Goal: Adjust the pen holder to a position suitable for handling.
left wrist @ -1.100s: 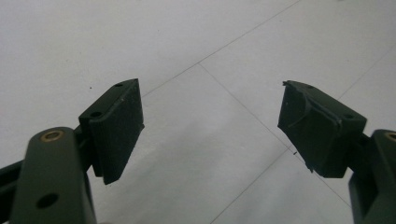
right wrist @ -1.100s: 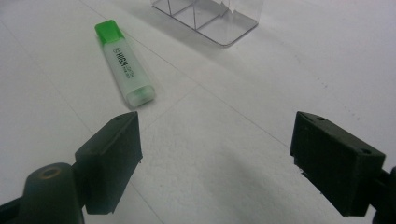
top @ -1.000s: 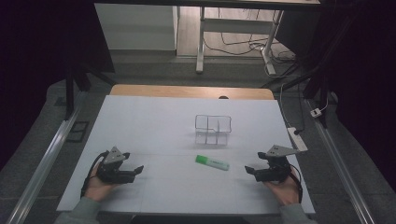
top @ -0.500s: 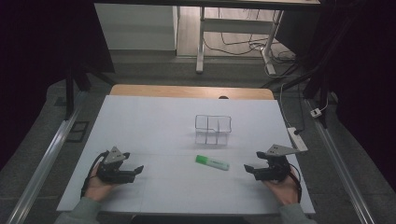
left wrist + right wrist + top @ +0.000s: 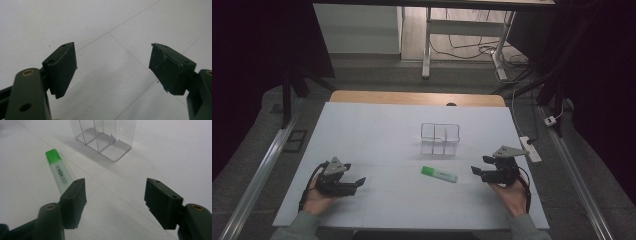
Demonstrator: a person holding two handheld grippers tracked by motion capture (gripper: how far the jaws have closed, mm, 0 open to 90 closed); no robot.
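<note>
On the white table (image 5: 377,135), seen from the high view, a green highlighter (image 5: 439,174) lies flat near the middle, just near of a clear divided organizer (image 5: 440,138) that stands upright and apart from it. The left gripper (image 5: 357,183) rests at the near left, well apart from both items; the right gripper (image 5: 475,171) sits at the near right, its jaws pointing left toward the highlighter's near end, close to it but not touching. Both hands appear parked low at the table edge, which reads as a ready posture rather than a grasp. From the left gripper view, the left gripper (image 5: 112,65) has its jaws spread wide with bare table surface between them; it holds nothing. From the right gripper view, the right gripper (image 5: 115,200) is likewise wide apart and empty; the highlighter (image 5: 58,171) lies just beyond its left jaw, cap end far, and the organizer (image 5: 105,138) stands farther off, its compartments empty. Printing runs along the highlighter barrel, but it is too blurred to read reliably.
</note>
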